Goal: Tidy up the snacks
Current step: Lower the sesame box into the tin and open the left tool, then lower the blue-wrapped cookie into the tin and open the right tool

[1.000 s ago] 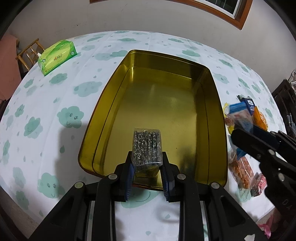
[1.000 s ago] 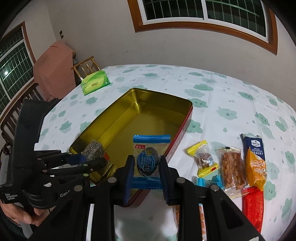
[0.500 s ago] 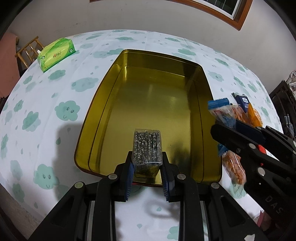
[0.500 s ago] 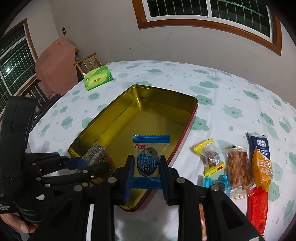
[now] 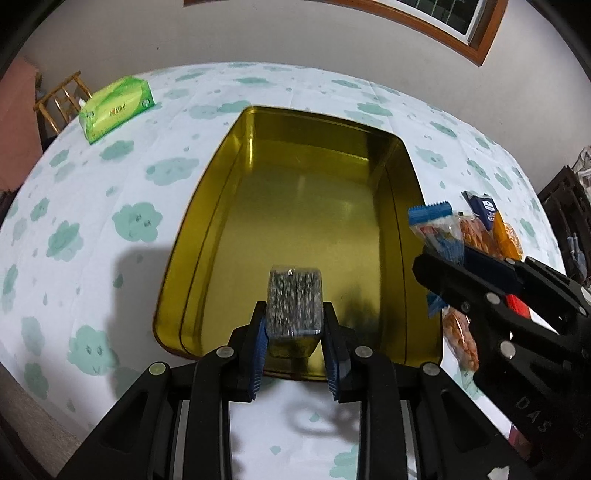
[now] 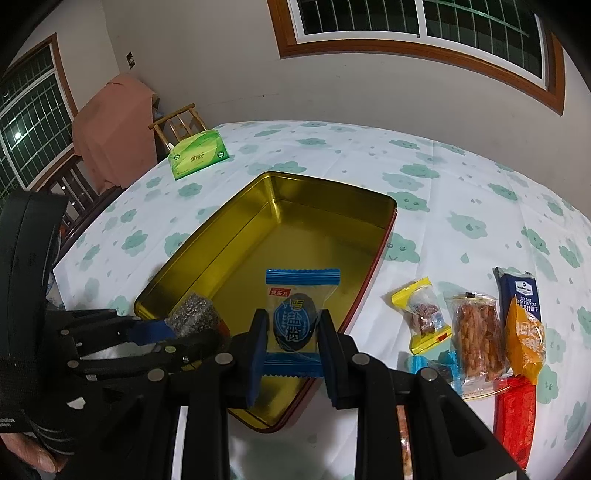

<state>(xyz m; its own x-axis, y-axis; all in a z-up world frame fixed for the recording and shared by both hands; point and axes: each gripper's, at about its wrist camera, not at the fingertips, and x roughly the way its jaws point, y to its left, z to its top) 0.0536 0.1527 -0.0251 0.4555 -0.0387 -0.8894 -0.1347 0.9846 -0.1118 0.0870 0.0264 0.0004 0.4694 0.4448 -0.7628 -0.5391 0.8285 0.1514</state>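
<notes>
Holding 2 snacks over the gold tin (image 5: 207, 236) on the cloud-print tablecloth (image 5: 92, 192): left gripper (image 5: 295, 325) pinching a speckled grey snack block (image 5: 294, 301) above the tin's near end; right gripper (image 6: 290, 332) clamped on a blue-edged candy packet (image 6: 301, 291). 5 or so packets (image 6: 476, 332) lie right of the tin; green tissue pack (image 6: 197, 155) beyond.

walls: plain off-white wall (image 6: 369, 85) | windows: wood-framed barred window (image 6: 424, 22) above, second window (image 6: 26, 122) at left, dark outside | furniture: wooden chair (image 6: 181, 122); pink cloth (image 6: 110, 122) draped over furniture | light: dim indoor
</notes>
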